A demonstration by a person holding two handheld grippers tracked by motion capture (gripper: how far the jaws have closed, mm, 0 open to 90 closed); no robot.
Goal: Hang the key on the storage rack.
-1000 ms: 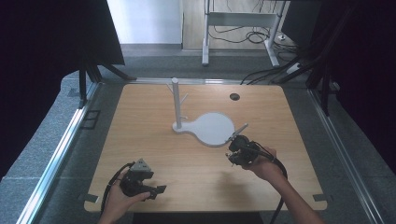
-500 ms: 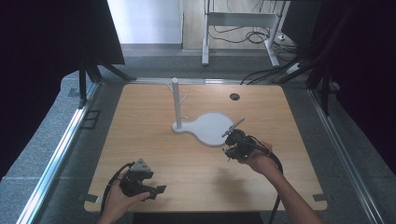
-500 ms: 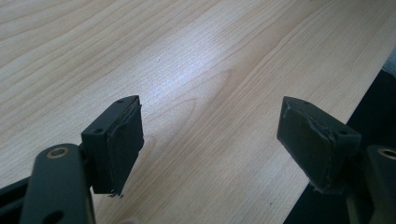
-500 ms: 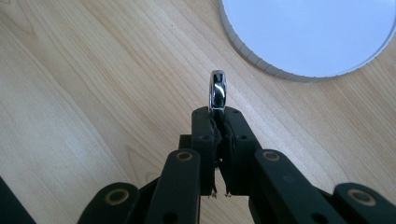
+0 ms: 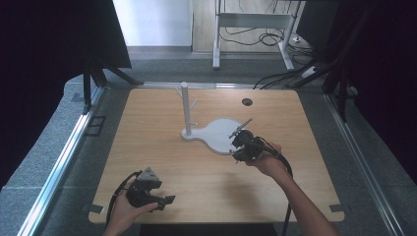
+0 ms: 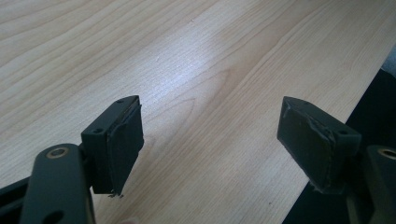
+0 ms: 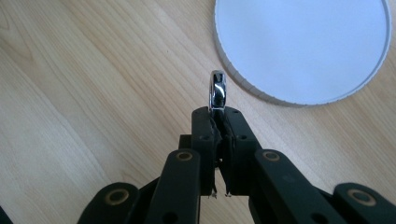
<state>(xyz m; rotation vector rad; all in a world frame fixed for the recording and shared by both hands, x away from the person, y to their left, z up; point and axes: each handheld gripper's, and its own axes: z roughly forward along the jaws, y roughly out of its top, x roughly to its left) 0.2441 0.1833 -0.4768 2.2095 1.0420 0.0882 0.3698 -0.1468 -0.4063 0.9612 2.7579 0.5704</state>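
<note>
A: Moving again, over on the right?

B: Yes. Sliding up and a little left since a second ago, now right at the edge of the round white plate (image 7: 303, 46).

A: Meaning the right gripper (image 5: 238, 139)?

B: Yes, that one. Squeezed tight on a thin shiny metal stick (image 7: 217, 89), jaws pressed together on its low end.

A: And where in the big top picture?

B: Up off the table (image 5: 147, 128), poking out past the tips and slanting up over the plate. Pointing away from the person.

A: Getting near the white post (image 5: 185, 104)?

B: Nearer than before, but not touching yet. Just a short way off, with little pegs sticking out of its side.

A: So probably heading for one of those pegs?

B: Looks that way. Maybe going to hang the stick there, or lay it on the plate. Hard to say which.

A: Anything new with the left gripper (image 5: 167, 199)?

B: No. Sitting in the same spot by the near edge of the table, same as a second ago. Jaws wide apart, holding nothing, only bare wood between them.

A: So most of the job yet to come?

B: Yes. Picked up and carried close, but not put down or hung up.
</note>
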